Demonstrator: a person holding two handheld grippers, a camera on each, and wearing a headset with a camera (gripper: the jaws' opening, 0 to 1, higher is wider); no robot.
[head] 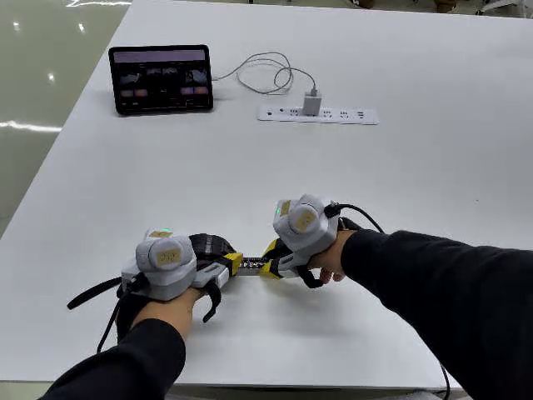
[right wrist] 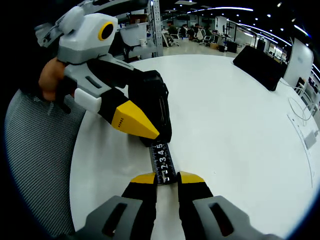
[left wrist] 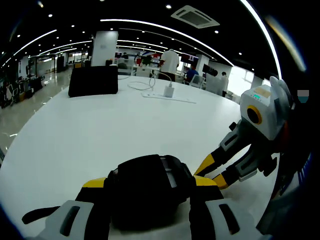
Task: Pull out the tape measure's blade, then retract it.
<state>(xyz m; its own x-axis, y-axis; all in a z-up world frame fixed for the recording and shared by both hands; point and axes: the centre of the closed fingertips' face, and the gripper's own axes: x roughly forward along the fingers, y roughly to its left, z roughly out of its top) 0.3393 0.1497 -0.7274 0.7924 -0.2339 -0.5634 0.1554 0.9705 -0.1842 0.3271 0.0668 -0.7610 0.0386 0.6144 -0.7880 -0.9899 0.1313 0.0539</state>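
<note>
Blade a short way out, both grippers holding

My left gripper has its jaws closed against the sides of the black tape measure, which sits between them on the white table. My right gripper pinches the blade's tip, its jaws nearly together. Just ahead of those jaws the blade runs straight back into the tape measure, with markings up to 5 showing.

The table is smooth and white with a soft sheen, the floor beside it glossy. The tape measure has a matt black case that looks like plastic, and its blade is dark and smooth. The chair back is woven mesh cloth.
</note>
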